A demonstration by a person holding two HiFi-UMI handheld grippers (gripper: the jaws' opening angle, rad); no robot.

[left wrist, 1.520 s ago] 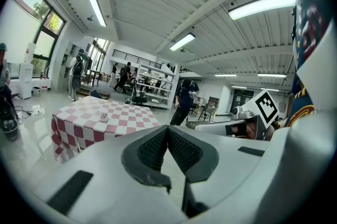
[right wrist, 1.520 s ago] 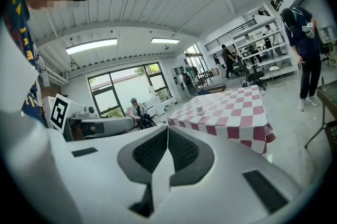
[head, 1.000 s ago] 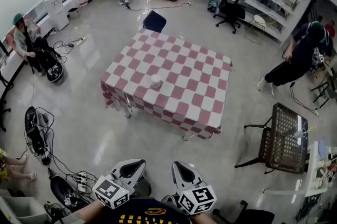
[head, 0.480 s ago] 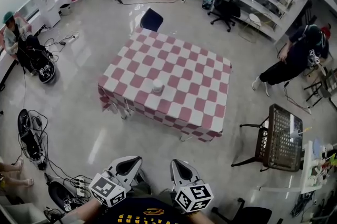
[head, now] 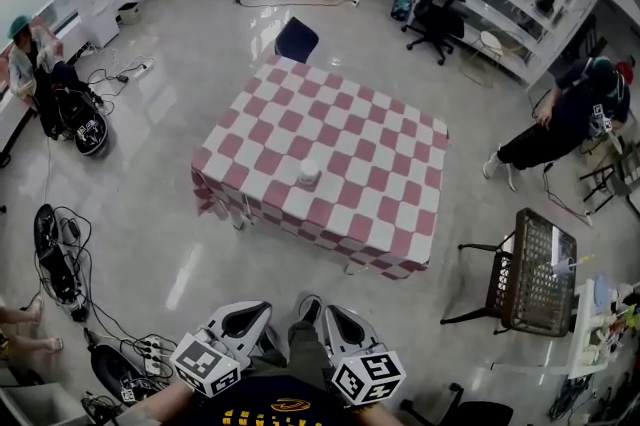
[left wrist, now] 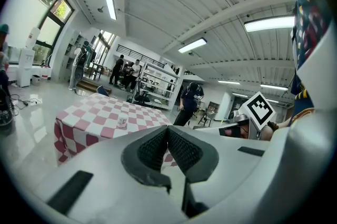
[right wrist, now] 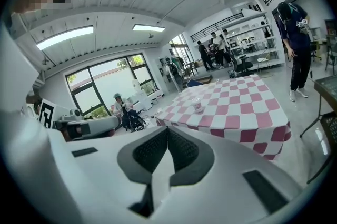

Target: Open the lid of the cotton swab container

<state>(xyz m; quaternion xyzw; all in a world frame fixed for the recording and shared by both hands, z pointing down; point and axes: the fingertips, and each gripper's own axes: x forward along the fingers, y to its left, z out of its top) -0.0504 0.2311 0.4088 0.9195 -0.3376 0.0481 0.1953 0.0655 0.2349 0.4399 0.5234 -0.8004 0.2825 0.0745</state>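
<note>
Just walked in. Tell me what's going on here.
A person stands on the open floor with a gripper in each hand, held low in front of the body. The left gripper and the right gripper are both shut and empty. The container sits alone on the checkered table, some way ahead and untouched. Opening its lid has not begun. Other people are busy around the room's edges.

readable text: none | shirt print: blurred | cotton swab container label: too small
</note>
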